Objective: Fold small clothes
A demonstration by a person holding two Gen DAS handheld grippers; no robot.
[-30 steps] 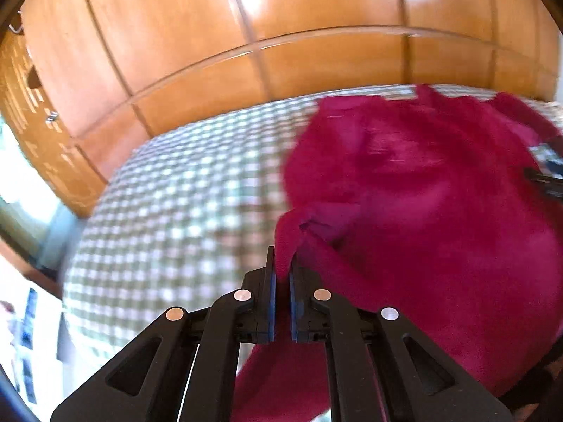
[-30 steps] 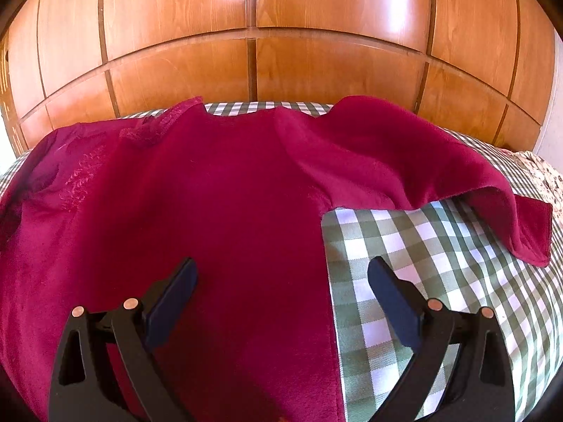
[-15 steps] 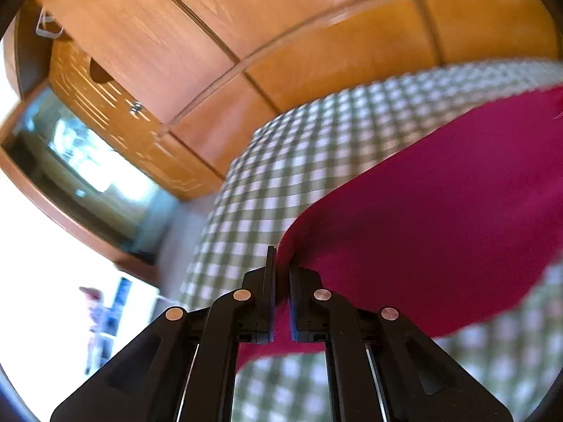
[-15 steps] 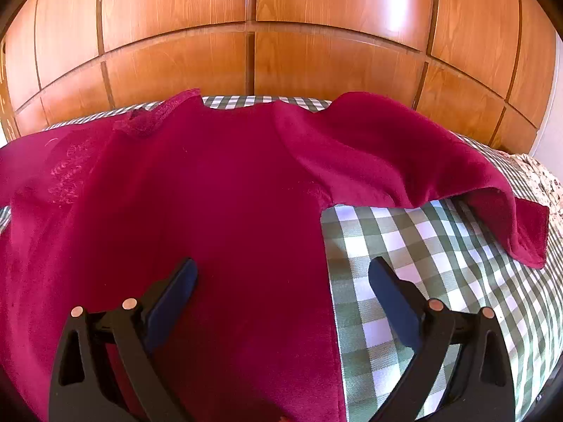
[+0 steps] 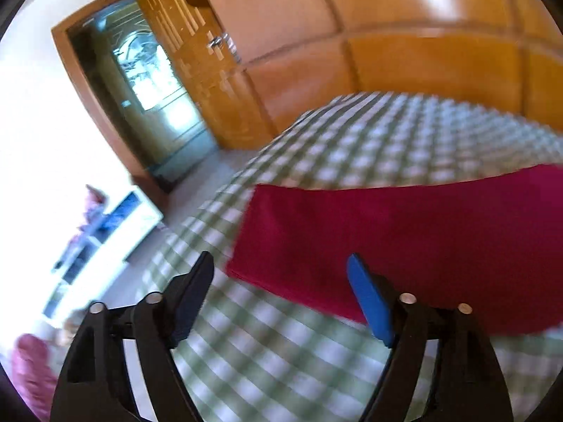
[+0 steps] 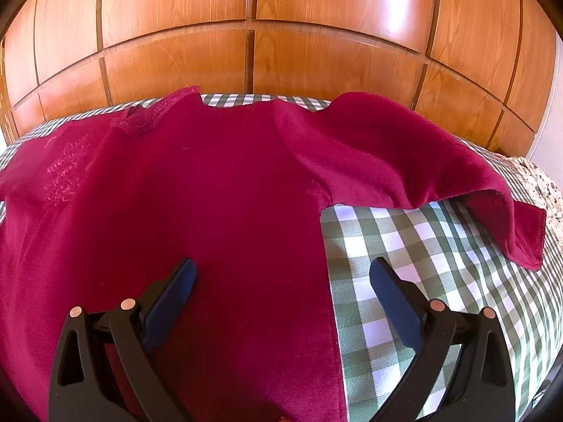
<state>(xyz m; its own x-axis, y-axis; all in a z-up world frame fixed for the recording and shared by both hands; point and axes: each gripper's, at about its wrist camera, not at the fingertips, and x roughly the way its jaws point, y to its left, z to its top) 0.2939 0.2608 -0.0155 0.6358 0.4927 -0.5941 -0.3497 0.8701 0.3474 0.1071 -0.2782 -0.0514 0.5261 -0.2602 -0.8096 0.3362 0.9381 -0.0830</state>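
**Red top spread on checked bed, both jaws empty**

Left wrist view, blurred: left gripper (image 5: pixel 279 283) jaws opening, already wide, nothing pinched. A corner of the crimson top (image 5: pixel 404 242) lies flat on the green-checked bed (image 5: pixel 387 133), partly between the fingers, untouched.

Right wrist view: right gripper (image 6: pixel 281 281) jaws wide apart, holding nothing, above the top's (image 6: pixel 225 204) body. One sleeve (image 6: pixel 404 165) drapes rightward over the bed (image 6: pixel 422 253). Wooden panels (image 6: pixel 281 35) behind.

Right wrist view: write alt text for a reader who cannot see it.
A dark red top lies spread on a green-checked bedspread, one sleeve stretched toward the right. The open right tongs hover over its side edge, wooden panels behind.
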